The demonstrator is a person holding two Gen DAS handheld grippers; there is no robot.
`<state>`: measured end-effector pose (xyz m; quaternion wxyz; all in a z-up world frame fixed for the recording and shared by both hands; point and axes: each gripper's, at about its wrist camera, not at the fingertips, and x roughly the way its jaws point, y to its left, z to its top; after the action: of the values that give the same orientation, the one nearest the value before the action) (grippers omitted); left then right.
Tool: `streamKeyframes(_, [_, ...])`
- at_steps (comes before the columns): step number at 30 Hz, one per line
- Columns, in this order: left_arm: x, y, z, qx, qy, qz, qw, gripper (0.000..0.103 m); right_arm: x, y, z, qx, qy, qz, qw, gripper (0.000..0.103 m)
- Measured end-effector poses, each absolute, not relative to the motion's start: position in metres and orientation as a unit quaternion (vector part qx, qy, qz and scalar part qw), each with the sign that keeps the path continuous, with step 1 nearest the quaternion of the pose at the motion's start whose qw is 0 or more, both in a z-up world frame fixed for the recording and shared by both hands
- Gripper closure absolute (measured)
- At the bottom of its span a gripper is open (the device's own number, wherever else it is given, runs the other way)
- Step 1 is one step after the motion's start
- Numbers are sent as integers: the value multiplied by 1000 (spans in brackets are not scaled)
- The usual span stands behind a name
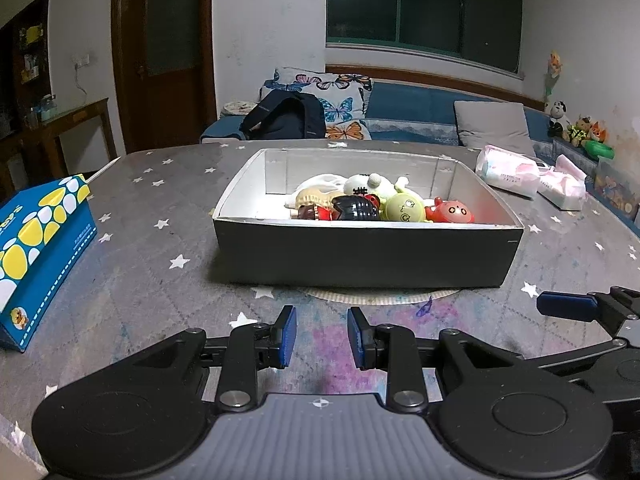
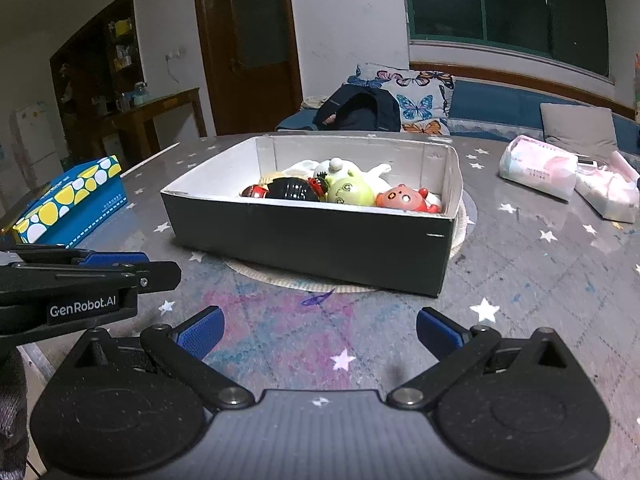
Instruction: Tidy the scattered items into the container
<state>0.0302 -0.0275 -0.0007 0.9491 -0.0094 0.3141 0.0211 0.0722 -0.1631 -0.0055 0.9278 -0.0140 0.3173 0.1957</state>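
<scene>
Two wrist views of a star-patterned grey table (image 1: 168,216) with an open cardboard box (image 1: 360,252) standing near its middle on a pale round mat (image 1: 380,296). The box is dark outside and white inside, and its far half is bare.

Contents of the box, gathered toward the near wall: a red round-faced toy (image 1: 450,211) at the right; a yellow-green round toy (image 1: 404,208) beside it; a black ribbed toy (image 1: 354,208) to the left of that; a small red-and-brown figure (image 1: 312,212) further left; a cream ridged toy (image 1: 314,198) behind it; and a white plush toy (image 1: 372,184) at the back of the heap. The toys touch one another.

The left gripper (image 1: 322,336) hangs above the table in front of the box, jaws released with a clear gap between the blue pads (image 1: 288,336) and nothing held. The right gripper (image 2: 320,330) hangs beside it, jaws spread wider, likewise empty; its near finger enters the left view at the right edge.

Surroundings: a blue tissue box (image 1: 44,248) with yellow and white spots at the table's left edge; two soft tissue packs (image 1: 516,174) at the far right. Behind the table stand a blue sofa (image 1: 424,108) bearing a butterfly-print cushion (image 1: 340,100), a dark backpack (image 1: 288,116) and a grey cushion (image 1: 494,122), and a brown door (image 1: 164,48).
</scene>
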Motion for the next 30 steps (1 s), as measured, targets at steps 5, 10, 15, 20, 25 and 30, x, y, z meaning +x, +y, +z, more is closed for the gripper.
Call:
streamKeyframes(5, [29, -29, -2, -4, 312, 25, 950, 73, 69, -163, -6, -18, 321, 194, 927, 0])
streamKeyframes(10, [27, -31, -3, 2, 309, 30, 951, 73, 67, -162, -7, -19, 322, 193, 927, 0])
streamKeyframes(15, [26, -33, -4, 7, 309, 32, 951, 73, 66, -162, -7, -19, 324, 192, 926, 0])
streamKeyframes(20, [25, -34, -4, 9, 308, 32, 951, 73, 66, -162, -8, -19, 327, 190, 926, 0])
streamKeyframes(25, [23, -36, -4, 15, 296, 29, 955, 73, 66, -162, -9, -20, 327, 189, 926, 0])
streamKeyframes(30, [24, -36, -2, 15, 290, 28, 957, 73, 66, -163, -9, -20, 327, 189, 926, 0])
